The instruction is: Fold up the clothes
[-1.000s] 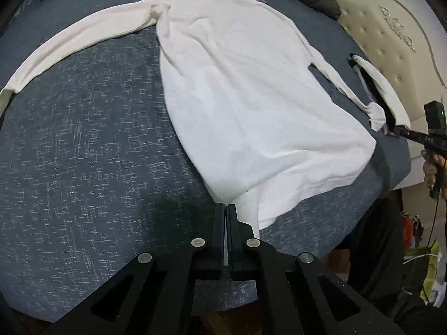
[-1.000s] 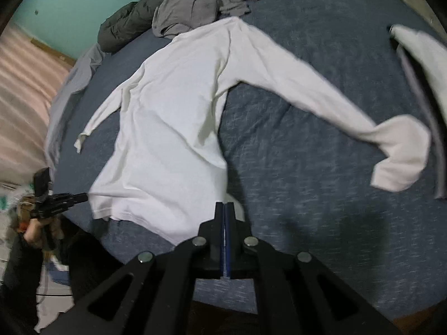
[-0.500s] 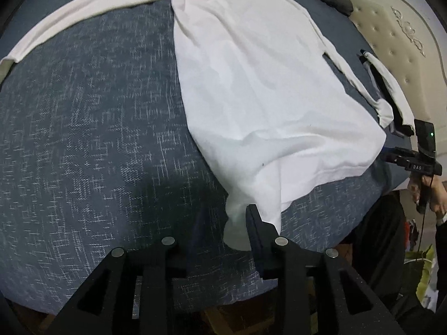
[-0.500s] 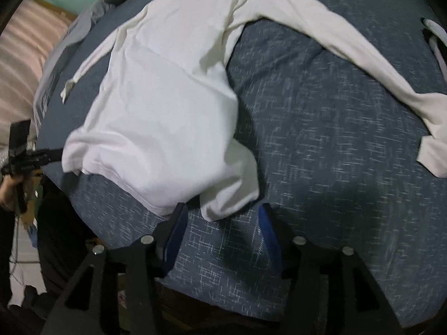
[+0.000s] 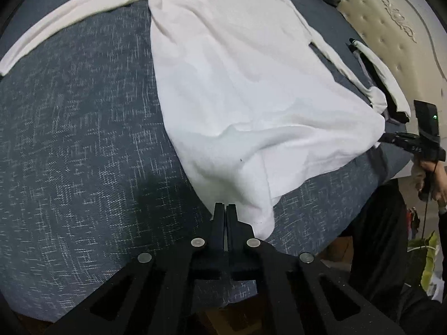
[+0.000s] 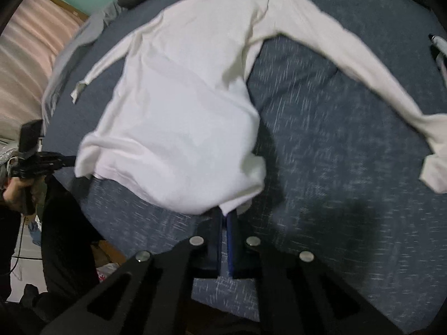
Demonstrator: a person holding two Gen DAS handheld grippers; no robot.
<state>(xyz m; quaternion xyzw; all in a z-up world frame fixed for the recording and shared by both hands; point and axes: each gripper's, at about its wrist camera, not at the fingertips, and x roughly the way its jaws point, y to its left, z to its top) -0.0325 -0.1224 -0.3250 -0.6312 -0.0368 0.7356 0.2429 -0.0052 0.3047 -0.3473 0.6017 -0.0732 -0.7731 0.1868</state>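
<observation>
White long-sleeved shirt (image 5: 237,89) spread on the blue bed (image 5: 78,139), sleeves out. My left gripper (image 5: 225,209) and right gripper (image 6: 225,215) each pinch a hem corner, fingers closed. Soft, light, drapes; corners hold best.

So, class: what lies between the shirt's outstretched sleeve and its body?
Only bare dark blue bedspread between the white shirt and its sleeve, clearest in the right wrist view.
</observation>
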